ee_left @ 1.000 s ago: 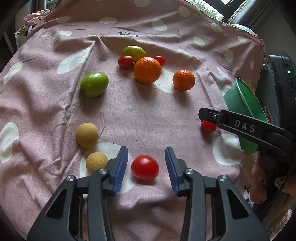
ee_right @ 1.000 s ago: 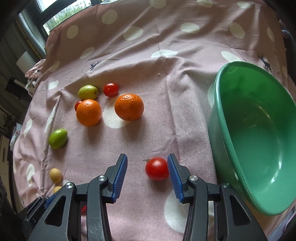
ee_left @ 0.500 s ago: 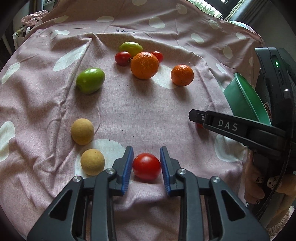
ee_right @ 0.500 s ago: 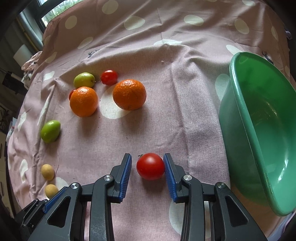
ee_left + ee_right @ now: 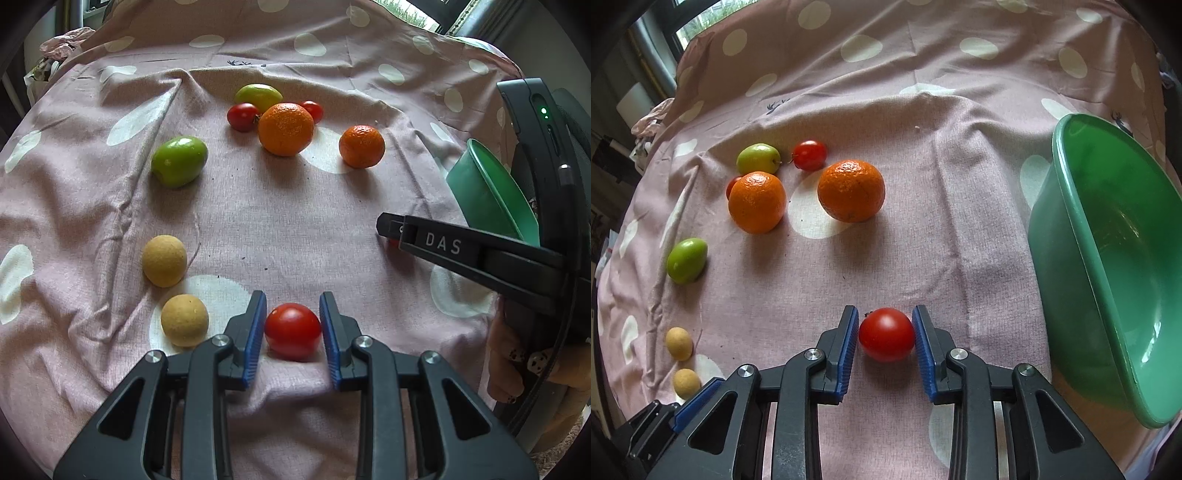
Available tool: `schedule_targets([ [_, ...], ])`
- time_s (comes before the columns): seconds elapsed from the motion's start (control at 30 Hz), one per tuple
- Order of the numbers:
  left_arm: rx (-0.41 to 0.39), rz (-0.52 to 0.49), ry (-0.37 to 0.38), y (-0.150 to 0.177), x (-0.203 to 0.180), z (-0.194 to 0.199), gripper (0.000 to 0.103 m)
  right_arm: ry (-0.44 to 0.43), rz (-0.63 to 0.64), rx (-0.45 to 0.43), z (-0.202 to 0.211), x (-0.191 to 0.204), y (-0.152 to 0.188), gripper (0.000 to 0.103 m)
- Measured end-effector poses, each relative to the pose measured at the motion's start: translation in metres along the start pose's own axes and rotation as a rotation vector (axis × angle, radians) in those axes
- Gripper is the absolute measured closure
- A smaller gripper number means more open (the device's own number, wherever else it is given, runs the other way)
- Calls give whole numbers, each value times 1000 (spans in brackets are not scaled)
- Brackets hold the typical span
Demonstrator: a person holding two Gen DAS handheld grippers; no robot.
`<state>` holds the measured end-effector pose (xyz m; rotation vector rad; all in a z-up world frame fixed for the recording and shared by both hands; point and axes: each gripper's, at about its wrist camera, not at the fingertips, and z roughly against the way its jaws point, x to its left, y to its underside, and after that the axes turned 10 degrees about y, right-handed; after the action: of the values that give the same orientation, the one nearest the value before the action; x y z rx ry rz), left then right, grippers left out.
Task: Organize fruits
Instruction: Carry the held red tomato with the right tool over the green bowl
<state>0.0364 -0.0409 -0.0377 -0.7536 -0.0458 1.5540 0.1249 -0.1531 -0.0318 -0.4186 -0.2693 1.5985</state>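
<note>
A pink cloth [image 5: 923,229] with pale oval spots and small deer prints covers the whole work surface, creased into ridges; behind it, window frames and greenery show at the top edges of both views, and a crumpled bundle of fabric [image 5: 70,38] lies at the far left corner.

The left gripper [image 5: 293,325] is closed on a red tomato [image 5: 292,330] that sits on the cloth, both blue pads touching its sides. The right gripper [image 5: 885,334] has just closed in on a second tomato [image 5: 886,334], pads pressed against it on both sides, just left of a green plastic basin [image 5: 1071,236].

In the left wrist view the right gripper's black finger marked DAS hides nearly all of that second tomato, and the basin is cut off by the gripper body. The person's hand at the lower right is only partly visible. One small tomato [image 5: 733,184] is mostly hidden behind the left orange [image 5: 757,202]; the other orange [image 5: 851,190] stands clear beside it.

The second tomato's stem nub points up and to the left; both gripped tomatoes are near round, with no clear long axis. The nearer green fruit [image 5: 180,160] lies with its long axis slanting up to the right
</note>
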Motion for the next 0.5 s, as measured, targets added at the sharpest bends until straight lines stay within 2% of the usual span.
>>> schedule_targets([
  [0.2,-6,-5,-1,2,-2,2,75,-13,-8,3,-1,1,-2,74],
  [0.5,-68,-29,13,2,-11,19,75,-64,-35,-24,12,-12,-5,74],
])
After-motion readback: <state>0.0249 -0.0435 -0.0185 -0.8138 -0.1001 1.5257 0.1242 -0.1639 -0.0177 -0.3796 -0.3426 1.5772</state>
